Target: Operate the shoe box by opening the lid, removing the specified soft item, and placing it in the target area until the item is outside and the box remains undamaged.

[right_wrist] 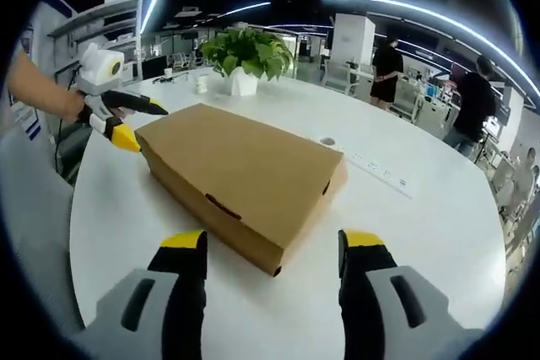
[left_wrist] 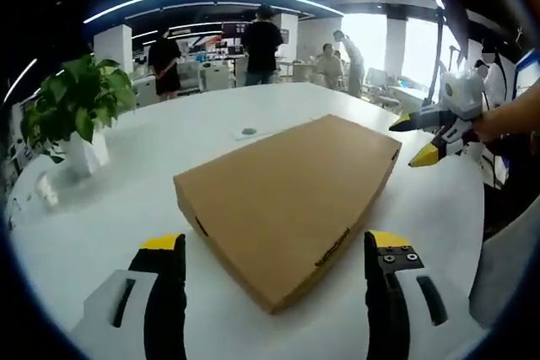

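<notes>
Shoe box (left_wrist: 291,200), brown cardboard, is recorded lying flat with its lid closed on the white round surface (left_wrist: 110,217). In the left gripper view the box is set between and just beyond the two yellow-tipped jaws of the left hand-held gripper (left_wrist: 274,246), which are spread wide apart and touch nothing. In the right gripper view the box (right_wrist: 240,179) is likewise framed by the parted jaws of the right hand-held gripper (right_wrist: 272,246), one corner of the box being nearest to them; nothing is held.

The right hand-held gripper (left_wrist: 422,137) is also seen in the left gripper view at the far right corner of the box, its jaws parted and just beside the box edge; contact cannot be told. The left hand-held gripper (right_wrist: 135,122) is seen in the right gripper view at the far left corner of the box, jaws parted, carried by a person's hand (right_wrist: 72,107).

A potted plant (right_wrist: 246,55) in a white pot is noted on the surface beyond the box. A small round insert (right_wrist: 327,142) and a white strip (right_wrist: 380,170) are set in the surface beside the box. People (left_wrist: 261,44) are noted standing well beyond the box, among office desks.
</notes>
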### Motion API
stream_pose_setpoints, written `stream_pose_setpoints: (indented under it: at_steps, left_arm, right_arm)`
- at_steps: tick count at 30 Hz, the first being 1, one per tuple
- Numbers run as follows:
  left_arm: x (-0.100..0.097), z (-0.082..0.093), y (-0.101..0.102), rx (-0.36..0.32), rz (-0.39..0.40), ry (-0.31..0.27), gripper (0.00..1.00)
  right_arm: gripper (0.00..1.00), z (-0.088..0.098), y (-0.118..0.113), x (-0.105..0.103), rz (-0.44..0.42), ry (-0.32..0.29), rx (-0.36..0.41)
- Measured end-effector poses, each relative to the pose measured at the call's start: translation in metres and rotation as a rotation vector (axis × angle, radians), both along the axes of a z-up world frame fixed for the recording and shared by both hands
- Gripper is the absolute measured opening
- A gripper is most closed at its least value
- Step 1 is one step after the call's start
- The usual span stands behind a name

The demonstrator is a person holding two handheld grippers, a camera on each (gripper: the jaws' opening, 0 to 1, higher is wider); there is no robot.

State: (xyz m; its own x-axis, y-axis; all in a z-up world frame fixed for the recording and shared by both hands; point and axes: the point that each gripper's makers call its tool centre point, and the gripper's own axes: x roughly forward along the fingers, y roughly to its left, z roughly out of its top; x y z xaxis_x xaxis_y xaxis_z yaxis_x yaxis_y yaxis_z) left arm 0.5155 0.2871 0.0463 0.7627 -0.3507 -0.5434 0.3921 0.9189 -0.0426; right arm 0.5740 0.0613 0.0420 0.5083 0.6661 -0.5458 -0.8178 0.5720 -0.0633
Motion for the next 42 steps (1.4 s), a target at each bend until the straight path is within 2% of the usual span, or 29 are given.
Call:
stream_pose_setpoints:
  at_steps: [4,17,26,42]
  left_arm:
    - [0.004,-0.001,-0.001,-0.004,0.015,0.002,0.86]
    - [0.006,-0.008,-0.008,-0.012,0.026,0.002,0.85]
    - [0.006,-0.008,-0.009,-0.002,0.021,0.000,0.83]
    - [0.001,-0.008,-0.005,0.016,-0.045,0.010,0.82]
  right_arm:
    - [0.54,-0.005,0.007,0.002,0.010,0.009,-0.005]
    - [0.49,-0.008,0.019,0.005,0.051,0.027,0.012]
    - [0.47,-0.009,0.019,0.003,0.029,0.041,0.020]
    - [0.46,-0.008,0.022,-0.021,-0.054,0.043,0.021]
